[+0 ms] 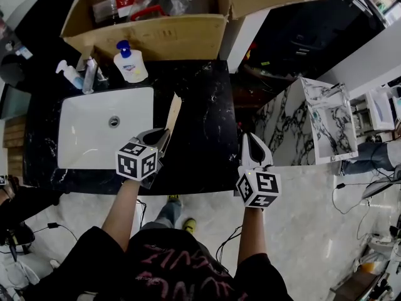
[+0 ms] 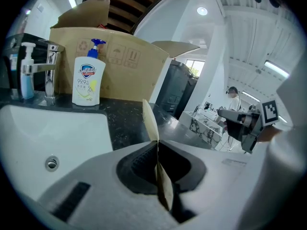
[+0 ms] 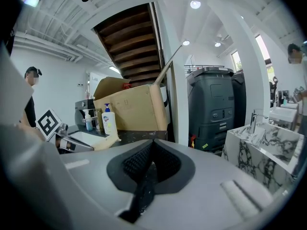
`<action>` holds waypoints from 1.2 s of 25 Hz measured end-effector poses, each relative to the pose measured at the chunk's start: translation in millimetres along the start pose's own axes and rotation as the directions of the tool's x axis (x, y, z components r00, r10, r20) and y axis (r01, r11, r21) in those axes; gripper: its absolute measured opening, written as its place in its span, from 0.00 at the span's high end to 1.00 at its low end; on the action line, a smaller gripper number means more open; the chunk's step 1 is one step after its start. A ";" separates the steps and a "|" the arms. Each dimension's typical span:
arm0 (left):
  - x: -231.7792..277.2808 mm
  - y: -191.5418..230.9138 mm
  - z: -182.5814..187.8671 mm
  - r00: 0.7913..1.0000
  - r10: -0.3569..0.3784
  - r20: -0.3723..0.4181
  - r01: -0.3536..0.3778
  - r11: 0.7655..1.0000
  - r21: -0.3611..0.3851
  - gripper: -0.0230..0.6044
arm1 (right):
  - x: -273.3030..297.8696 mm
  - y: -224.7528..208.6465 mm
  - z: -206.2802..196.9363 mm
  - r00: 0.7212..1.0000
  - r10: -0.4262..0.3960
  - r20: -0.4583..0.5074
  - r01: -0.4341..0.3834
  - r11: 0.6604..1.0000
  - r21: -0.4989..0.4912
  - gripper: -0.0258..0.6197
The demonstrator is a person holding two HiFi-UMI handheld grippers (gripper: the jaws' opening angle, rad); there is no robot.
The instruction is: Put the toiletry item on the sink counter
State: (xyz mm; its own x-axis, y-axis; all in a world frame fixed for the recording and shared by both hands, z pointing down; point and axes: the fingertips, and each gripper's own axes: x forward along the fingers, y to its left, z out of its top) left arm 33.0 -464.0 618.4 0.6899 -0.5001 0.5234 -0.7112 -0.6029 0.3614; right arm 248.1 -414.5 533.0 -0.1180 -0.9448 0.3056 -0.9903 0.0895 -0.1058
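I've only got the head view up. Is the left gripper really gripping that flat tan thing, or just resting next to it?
Observer: Gripping it. In the left gripper view, the left gripper has its jaws closed on the thin tan packet, which stands on edge between them.
Operator: And the other one, anything in it?
Observer: No. The right gripper view shows the right gripper with its jaws together and nothing between them.
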 end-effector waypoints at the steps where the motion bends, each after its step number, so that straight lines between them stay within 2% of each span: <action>1: 1.4 1.5 -0.8 1.000 0.002 -0.003 -0.002 1.000 -0.002 0.94 | 0.9 -0.7 -0.1 1.000 -0.001 -0.002 0.001 1.000 -0.002 0.96; 9: 6.8 12.4 -7.8 1.000 0.004 -0.013 -0.005 0.999 -0.032 0.94 | 8.6 -3.1 -1.0 1.000 -0.003 -0.016 0.002 1.000 -0.019 0.96; 15: 6.6 17.2 -6.8 0.999 0.032 -0.026 -0.032 0.999 0.005 0.93 | 11.5 -2.0 -1.2 1.000 0.000 -0.021 0.000 1.000 -0.022 0.96; 20: 3.4 17.8 -5.0 1.000 0.021 -0.014 -0.021 1.000 -0.012 0.89 | 10.3 -2.2 -1.6 1.000 -0.002 -0.025 0.001 1.000 -0.026 0.96; 30: -11.2 23.9 -3.2 0.999 0.046 0.007 -0.046 0.999 -0.012 0.82 | 2.6 0.8 1.9 1.000 0.003 -0.018 -0.004 1.000 -0.029 0.96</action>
State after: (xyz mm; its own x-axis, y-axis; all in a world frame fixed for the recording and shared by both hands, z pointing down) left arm 7.9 -470.8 623.6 0.6573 -0.5318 0.5340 -0.7438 -0.5718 0.3461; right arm 247.1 -417.5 531.9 -0.1223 -0.9385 0.3227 -0.9916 0.1020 -0.0792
